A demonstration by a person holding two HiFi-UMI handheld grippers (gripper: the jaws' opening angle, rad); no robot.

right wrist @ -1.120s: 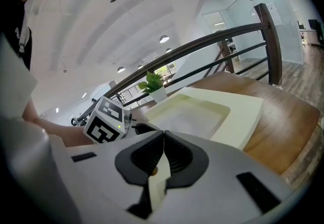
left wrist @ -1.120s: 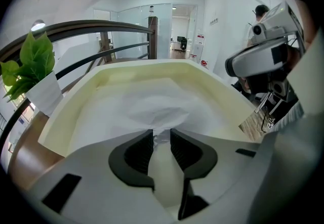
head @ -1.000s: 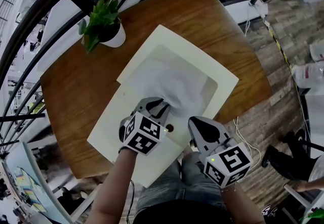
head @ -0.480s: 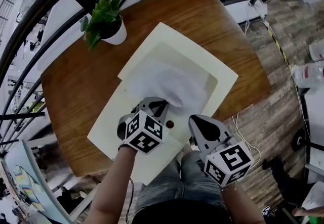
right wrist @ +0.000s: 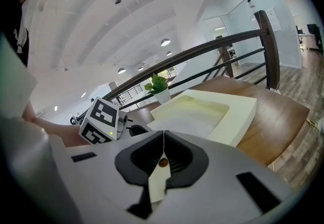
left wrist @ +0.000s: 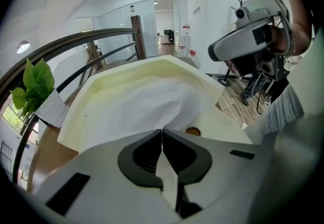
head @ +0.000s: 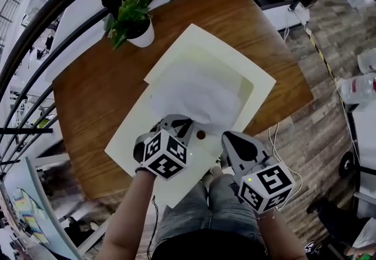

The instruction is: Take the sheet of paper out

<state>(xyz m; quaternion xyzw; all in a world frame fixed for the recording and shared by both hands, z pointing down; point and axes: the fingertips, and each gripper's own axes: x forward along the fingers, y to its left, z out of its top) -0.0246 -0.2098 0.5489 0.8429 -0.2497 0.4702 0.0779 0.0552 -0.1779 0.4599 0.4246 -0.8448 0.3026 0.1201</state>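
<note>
Seemingly, sheet of paper (head: 197,97), near edge between clenched left fingers (left wrist: 144,154); right fingers (right wrist: 185,160) clenched empty.

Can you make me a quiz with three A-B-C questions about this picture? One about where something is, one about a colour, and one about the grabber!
1. Where is the plant?
A. on the table
B. on the floor
C. on a chair

2. What colour is the paper?
A. red
B. white
C. black

3. The left gripper has its fingers
A. wide open
B. shut on the paper
C. around the plant

Answers:
1 A, its pot stands on the wooden top.
2 B, it lies white in the cream tray.
3 B, the left gripper view shows them pinched on the paper's near edge.
</note>
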